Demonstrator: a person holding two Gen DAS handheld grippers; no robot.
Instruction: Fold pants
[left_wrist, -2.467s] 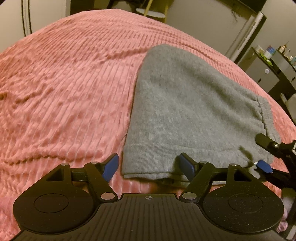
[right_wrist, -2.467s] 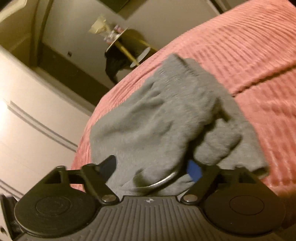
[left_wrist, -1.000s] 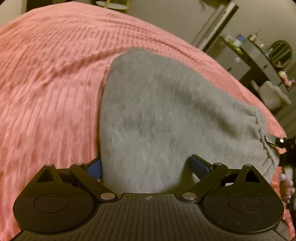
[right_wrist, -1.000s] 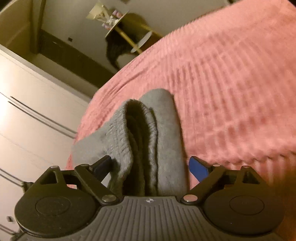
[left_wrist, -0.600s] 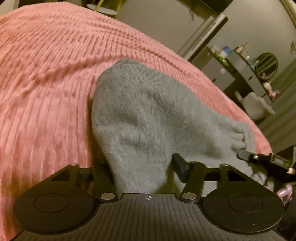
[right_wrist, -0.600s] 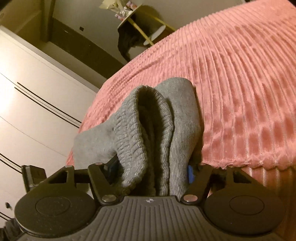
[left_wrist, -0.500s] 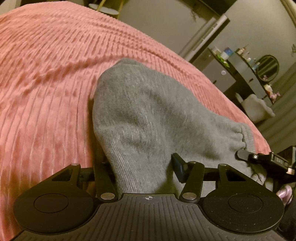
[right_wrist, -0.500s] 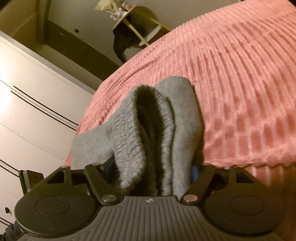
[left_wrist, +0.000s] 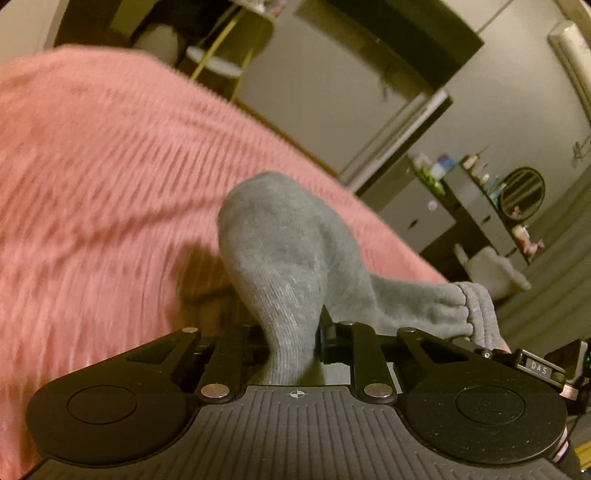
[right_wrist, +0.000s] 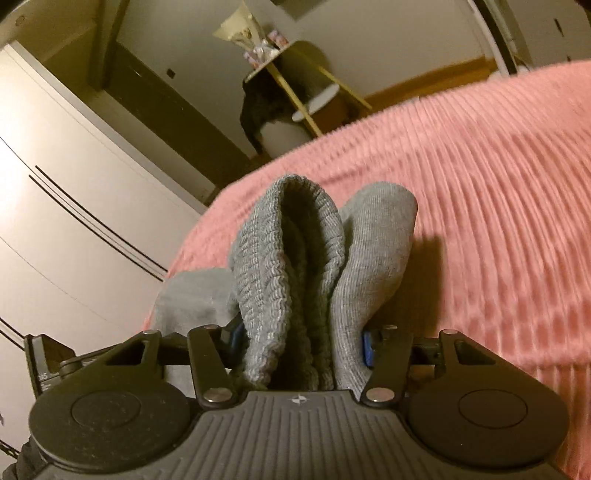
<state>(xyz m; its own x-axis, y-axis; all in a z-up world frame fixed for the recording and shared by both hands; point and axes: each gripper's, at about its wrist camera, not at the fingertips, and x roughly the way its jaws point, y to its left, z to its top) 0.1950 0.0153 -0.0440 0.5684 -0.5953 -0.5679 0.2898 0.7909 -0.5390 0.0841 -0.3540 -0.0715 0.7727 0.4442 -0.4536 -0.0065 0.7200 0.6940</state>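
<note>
Two grippers have the grey pants (left_wrist: 291, 258) bunched above the pink bed (left_wrist: 92, 177): the left gripper (left_wrist: 293, 343) with jaws closing on a pinched fold, the right gripper (right_wrist: 299, 343) with jaws closing around the thick ribbed waistband. Already doubled over, I'd say; the last fold and laying flat remain.

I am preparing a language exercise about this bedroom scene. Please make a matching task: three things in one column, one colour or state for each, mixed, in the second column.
Things:
1. pants
2. bedspread
3. round mirror

Descriptions:
A. pink, ribbed
B. dark-framed, on the shelf unit by the wall
C. grey, pinched in both jaws

Pairs: 1-C, 2-A, 3-B
</note>
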